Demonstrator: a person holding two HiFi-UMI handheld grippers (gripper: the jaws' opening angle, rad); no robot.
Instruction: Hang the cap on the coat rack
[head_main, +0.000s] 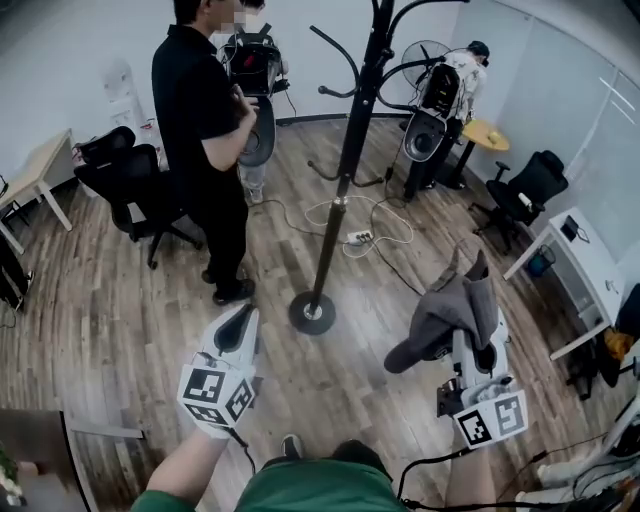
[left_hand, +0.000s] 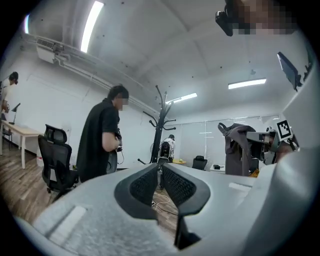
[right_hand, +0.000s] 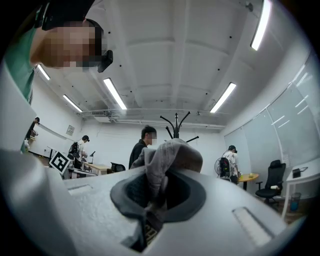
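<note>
Cap (head_main: 450, 305) in right gripper (right_hand: 155, 194), coat rack (head_main: 345, 150) on wood floor (head_main: 120, 290)

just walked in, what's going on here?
A person holds a gripper in each hand. The right gripper is shut on a grey cap. The left gripper is empty, its jaws together. The coat rack stands ahead on the wood floor with its visible hooks bare, so the cap is not yet hung. Another person in black stands beside the rack.
</note>
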